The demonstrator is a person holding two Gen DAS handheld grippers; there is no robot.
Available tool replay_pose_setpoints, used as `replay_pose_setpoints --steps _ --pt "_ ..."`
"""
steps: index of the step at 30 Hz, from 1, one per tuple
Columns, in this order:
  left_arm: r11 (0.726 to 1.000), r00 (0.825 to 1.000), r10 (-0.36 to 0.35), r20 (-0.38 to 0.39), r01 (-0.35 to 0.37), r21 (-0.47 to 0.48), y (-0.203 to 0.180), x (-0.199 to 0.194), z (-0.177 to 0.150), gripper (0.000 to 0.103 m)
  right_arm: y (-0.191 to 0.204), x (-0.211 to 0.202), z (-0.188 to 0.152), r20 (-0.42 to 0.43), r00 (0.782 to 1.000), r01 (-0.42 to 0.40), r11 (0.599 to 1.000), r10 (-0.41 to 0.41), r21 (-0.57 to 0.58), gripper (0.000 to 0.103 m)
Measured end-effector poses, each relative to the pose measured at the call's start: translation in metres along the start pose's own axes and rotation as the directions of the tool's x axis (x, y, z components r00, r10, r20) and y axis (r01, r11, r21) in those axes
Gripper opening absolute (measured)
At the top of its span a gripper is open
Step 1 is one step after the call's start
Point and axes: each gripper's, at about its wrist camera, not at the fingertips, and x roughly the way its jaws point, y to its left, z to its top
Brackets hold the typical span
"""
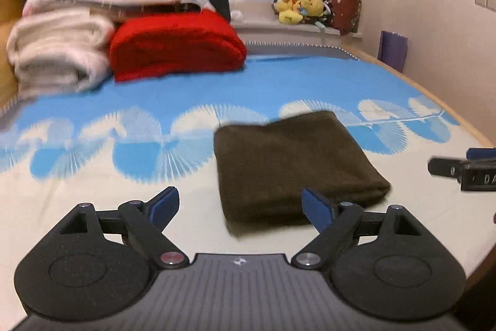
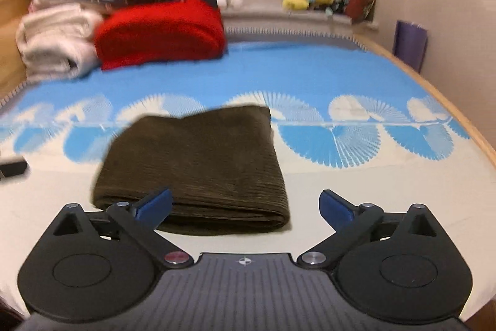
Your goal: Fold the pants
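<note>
On bed sheet [image 1: 279,76]: folded brown pants [image 1: 294,163] lie flat. Left gripper [image 1: 240,207] and right gripper [image 2: 245,205] hover above near edge, angled downward, jaws spread wide, nothing held.

Only readable text: white letters "DA", cut off by the frame edge, on the black body of the right gripper [image 1: 465,171], right of the folded pants [image 1: 294,166]. Nothing else legible.
</note>
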Motion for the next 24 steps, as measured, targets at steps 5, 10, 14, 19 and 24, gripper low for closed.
replay_pose_setpoints --steps 5,10,14,19,24 --pt "0.994 0.996 0.068 -0.066 -0.073 -0.082 -0.004 0.0 -0.022 0.091 0.01 -0.016 -0.018 -0.007 1.0 -0.024 1.0 0.024 0.012 0.102" --pt "0.995 0.996 0.08 -0.036 -0.082 -0.062 -0.018 -0.008 -0.033 0.103 0.013 -0.006 -0.028 -0.077 0.997 -0.019 0.998 0.023 0.053 0.102" --pt "0.996 0.991 0.082 -0.103 -0.086 -0.037 -0.027 0.013 -0.045 0.103 0.019 -0.001 -0.034 -0.09 0.996 -0.012 0.999 0.017 0.052 0.102" --pt "0.997 0.994 0.067 -0.086 -0.069 -0.022 -0.034 0.021 -0.047 0.103 0.023 0.012 -0.038 -0.125 0.992 0.015 1.0 -0.011 0.027 0.102" --pt "0.997 0.994 0.068 -0.083 -0.071 -0.034 -0.038 0.033 -0.043 0.103 0.024 0.019 -0.039 -0.143 0.989 0.028 1.0 -0.028 -0.004 0.102"
